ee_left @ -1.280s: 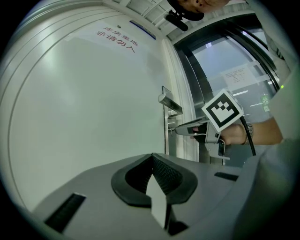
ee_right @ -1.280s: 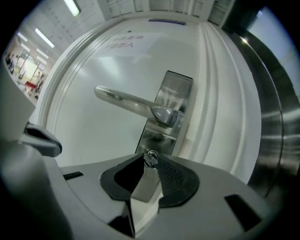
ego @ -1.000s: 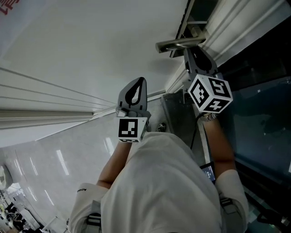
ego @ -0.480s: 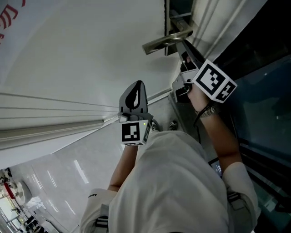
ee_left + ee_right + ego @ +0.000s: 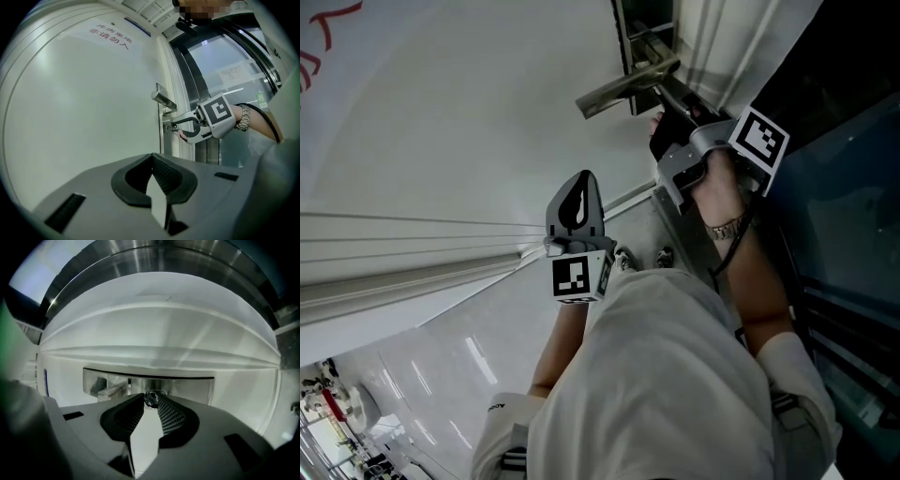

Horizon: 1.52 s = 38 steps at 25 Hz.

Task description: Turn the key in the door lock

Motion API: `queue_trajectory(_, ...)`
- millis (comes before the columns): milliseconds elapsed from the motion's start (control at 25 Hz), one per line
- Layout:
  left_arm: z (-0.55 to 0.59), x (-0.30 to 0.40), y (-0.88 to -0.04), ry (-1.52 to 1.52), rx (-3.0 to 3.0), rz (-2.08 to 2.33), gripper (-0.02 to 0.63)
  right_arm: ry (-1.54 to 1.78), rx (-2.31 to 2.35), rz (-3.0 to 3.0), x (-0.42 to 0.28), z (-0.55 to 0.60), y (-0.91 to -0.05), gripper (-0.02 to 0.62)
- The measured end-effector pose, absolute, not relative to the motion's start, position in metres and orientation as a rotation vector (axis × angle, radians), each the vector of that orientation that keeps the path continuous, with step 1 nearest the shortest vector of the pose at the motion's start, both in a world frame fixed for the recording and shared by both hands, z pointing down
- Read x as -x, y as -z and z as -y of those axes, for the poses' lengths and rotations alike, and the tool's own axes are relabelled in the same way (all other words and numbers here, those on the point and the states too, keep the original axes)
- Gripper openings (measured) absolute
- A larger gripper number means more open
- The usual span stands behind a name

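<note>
An office or institutional building's corridor: a plain white door (image 5: 84, 108) bearing a red-lettered notice (image 5: 111, 36) at top, metal-framed glass panels (image 5: 220, 65) at right, glossy pale floor tiles (image 5: 441, 361) lower left.

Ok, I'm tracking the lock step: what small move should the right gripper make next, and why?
Probably twist the right gripper, grip unchanged: its fingers pinch the key, seated in the lock plate by the handle, so rolling the wrist should turn it.
</note>
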<state>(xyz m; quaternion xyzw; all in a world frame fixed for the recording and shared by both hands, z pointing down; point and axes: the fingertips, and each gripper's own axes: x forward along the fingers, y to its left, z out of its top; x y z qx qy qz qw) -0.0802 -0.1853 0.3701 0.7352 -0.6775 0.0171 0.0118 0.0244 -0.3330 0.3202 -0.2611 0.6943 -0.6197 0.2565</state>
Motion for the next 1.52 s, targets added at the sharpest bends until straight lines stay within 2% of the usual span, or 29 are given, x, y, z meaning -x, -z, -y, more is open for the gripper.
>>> queue_trajectory(200,0.185,0.076,-0.37,-0.056,-2.303,2.11,0.009,1.73,0.682,-1.833,-0.024,0.334,-0.321,0.095)
queue_trajectory(440,0.18,0.076,-0.366,-0.061,-2.294,2.131,0.009,1.362,0.834,-2.287,-0.021,0.329,-0.307,0.095)
queue_trajectory(680,0.177,0.076,-0.368,-0.064,-2.284,2.136,0.009,0.6,1.243,-2.771,-0.026,0.326,-0.3,0.095)
queue_trajectory(920,0.176,0.076,-0.369,-0.059,-2.274,2.142,0.009,-0.186,1.441,-3.04,-0.014,0.315,-0.304,0.095)
queue_trajectory(1120,0.175,0.076,-0.37,-0.054,-2.269,2.14,0.009,-0.572,1.545,-3.054,-0.012,0.313,-0.308,0.103)
queue_trajectory(1360,0.174,0.076,-0.372,-0.06,-2.264,2.138,0.009,-1.178,1.595,-3.044,-0.007,0.311,-0.313,0.164)
queue_trajectory(1520,0.174,0.076,-0.375,-0.062,-2.258,2.131,0.009,-1.541,1.571,-2.997,-0.004,0.314,-0.315,0.164)
